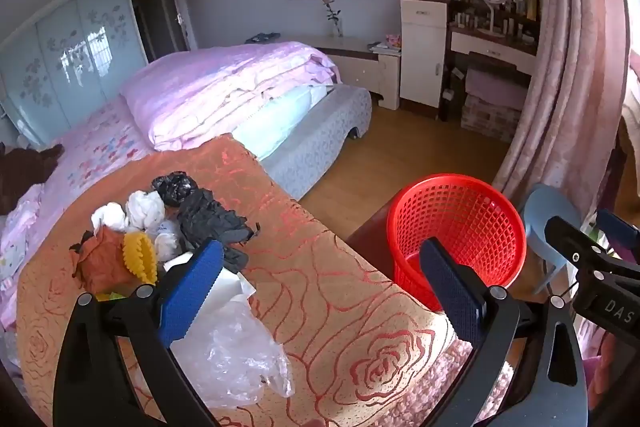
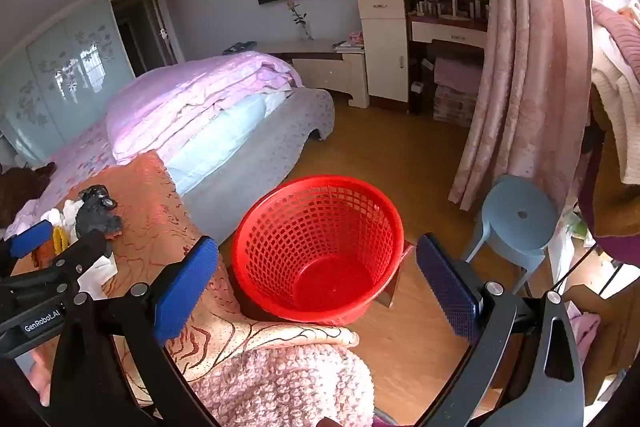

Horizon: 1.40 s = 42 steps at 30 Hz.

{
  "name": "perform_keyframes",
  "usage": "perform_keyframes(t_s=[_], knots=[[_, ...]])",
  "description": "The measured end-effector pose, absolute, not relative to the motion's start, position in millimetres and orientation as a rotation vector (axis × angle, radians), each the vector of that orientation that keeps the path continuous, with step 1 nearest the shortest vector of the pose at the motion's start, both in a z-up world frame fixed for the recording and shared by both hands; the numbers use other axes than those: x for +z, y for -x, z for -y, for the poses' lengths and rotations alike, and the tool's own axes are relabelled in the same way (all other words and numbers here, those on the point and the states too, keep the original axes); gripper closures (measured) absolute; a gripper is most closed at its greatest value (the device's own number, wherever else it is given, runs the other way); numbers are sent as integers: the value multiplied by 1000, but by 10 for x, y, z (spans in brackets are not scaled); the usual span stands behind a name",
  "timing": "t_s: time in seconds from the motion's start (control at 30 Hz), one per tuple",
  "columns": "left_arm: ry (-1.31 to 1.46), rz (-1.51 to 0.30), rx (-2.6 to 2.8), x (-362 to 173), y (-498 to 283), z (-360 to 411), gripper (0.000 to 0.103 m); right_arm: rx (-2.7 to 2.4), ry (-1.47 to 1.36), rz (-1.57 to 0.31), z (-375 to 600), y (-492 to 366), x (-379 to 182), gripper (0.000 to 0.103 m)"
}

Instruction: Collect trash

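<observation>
Beside bed, round red lattice basket (image 2: 320, 251), crumpled trash (image 1: 168, 227)

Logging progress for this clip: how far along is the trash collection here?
Nothing looks done: the red basket beside the bed is empty. Nothing is in hand either; the left gripper and right gripper are both open with nothing between the fingers. All of it is left: the pile on the orange blanket, with black bags, white wads, an orange and yellow piece and clear plastic.

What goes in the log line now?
left claw: open, empty | right claw: open, empty | trash pile: on bedspread | red basket: empty
</observation>
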State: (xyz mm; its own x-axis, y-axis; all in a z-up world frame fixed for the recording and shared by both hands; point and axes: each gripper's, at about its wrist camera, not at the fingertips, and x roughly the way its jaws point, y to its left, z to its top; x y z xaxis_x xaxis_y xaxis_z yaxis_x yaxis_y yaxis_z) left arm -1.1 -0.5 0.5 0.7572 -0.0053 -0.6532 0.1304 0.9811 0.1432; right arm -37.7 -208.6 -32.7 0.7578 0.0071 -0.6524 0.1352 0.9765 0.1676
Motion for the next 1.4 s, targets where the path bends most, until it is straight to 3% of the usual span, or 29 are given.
perform_keyframes(t_s=[1.4], knots=[[-118, -748, -57, -117, -41, -180, 8, -85, -193, -703, 2114, 290, -304, 7]])
